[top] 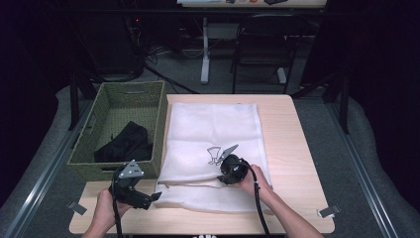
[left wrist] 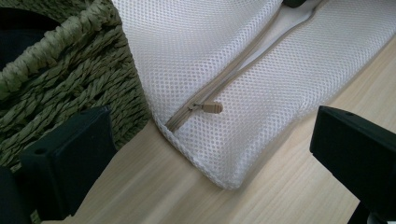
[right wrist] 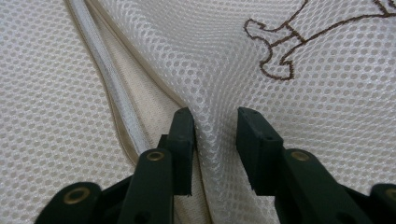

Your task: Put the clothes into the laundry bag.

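At the near left corner of the pale wooden table [top: 297, 148], the left gripper [top: 148, 198] hovers with its jaws spread wide and nothing between them. In the left gripper view the near left corner of the white mesh laundry bag [left wrist: 261, 93] lies flat on the wood ahead of those jaws, with the beige zipper pull [left wrist: 210, 108] resting at the closed end of the zipper.

A little farther in and to the right, the right gripper [top: 222, 177] presses down on the bag's upper layer beside the open stretch of zipper. In the right gripper view a raised fold of mesh stands between the two black jaws [right wrist: 215, 140]; they have drawn in close around it, but whether the pads actually press the cloth cannot be told. Just beyond lies a brown outline drawing [right wrist: 280, 51] stitched on the bag.

To the left of the bag, touching its edge, stands a green woven rectangular basket [top: 158, 109] holding a crumpled black garment [top: 126, 144].
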`<action>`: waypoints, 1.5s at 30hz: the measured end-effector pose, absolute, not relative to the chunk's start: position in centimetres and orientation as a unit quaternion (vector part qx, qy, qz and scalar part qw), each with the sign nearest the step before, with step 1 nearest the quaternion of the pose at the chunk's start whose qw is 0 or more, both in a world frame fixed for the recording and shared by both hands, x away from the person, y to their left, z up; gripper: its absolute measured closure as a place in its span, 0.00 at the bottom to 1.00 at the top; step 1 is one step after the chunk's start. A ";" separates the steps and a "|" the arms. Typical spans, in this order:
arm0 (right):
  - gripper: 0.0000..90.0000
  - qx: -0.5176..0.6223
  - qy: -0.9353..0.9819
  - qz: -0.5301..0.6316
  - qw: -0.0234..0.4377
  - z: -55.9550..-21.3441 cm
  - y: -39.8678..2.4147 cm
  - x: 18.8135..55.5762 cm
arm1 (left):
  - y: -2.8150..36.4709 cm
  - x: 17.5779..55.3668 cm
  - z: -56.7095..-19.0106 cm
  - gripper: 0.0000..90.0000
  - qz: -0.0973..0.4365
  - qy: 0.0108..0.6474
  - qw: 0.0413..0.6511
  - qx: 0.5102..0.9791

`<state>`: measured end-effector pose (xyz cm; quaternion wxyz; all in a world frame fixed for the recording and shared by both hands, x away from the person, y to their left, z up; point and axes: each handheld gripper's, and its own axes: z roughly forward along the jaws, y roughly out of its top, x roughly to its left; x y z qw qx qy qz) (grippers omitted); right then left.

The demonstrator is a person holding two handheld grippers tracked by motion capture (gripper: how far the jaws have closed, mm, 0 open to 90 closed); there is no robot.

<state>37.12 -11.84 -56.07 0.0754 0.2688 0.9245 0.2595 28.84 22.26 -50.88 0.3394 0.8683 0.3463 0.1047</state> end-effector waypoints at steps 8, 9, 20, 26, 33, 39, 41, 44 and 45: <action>0.95 0.284 0.918 0.264 0.079 -55.7 -12.1 37.2 | 22.7 28.8 -50.6 0.00 0.088 0.345 0.359 0.863; 0.95 0.284 0.918 0.264 0.081 -55.5 -12.1 37.1 | 22.7 28.8 -50.5 0.00 0.090 0.343 0.361 0.863; 0.95 0.267 0.916 0.283 0.096 -53.6 -12.5 36.6 | 23.2 28.7 -49.9 0.00 0.078 0.350 0.369 0.857; 0.95 0.268 0.914 0.287 0.101 -53.0 -12.6 36.3 | 23.1 28.6 -49.5 0.00 0.077 0.339 0.368 0.862; 0.95 0.261 0.913 0.295 0.106 -52.7 -12.7 36.2 | 23.0 28.6 -48.7 0.00 0.082 0.334 0.363 0.866; 0.96 0.261 0.913 0.296 0.102 -52.6 -12.6 36.0 | 23.7 29.0 -48.0 0.00 0.068 0.336 0.372 0.863; 0.96 0.261 0.913 0.297 0.101 -52.4 -12.5 36.0 | 23.9 29.1 -47.7 0.00 0.069 0.338 0.371 0.862; 0.96 0.259 0.913 0.298 0.102 -52.4 -12.5 36.1 | 24.5 29.4 -47.1 0.00 0.072 0.342 0.376 0.858; 0.96 0.258 0.913 0.298 0.101 -52.4 -12.5 36.1 | 24.6 29.6 -46.9 0.00 0.073 0.339 0.375 0.859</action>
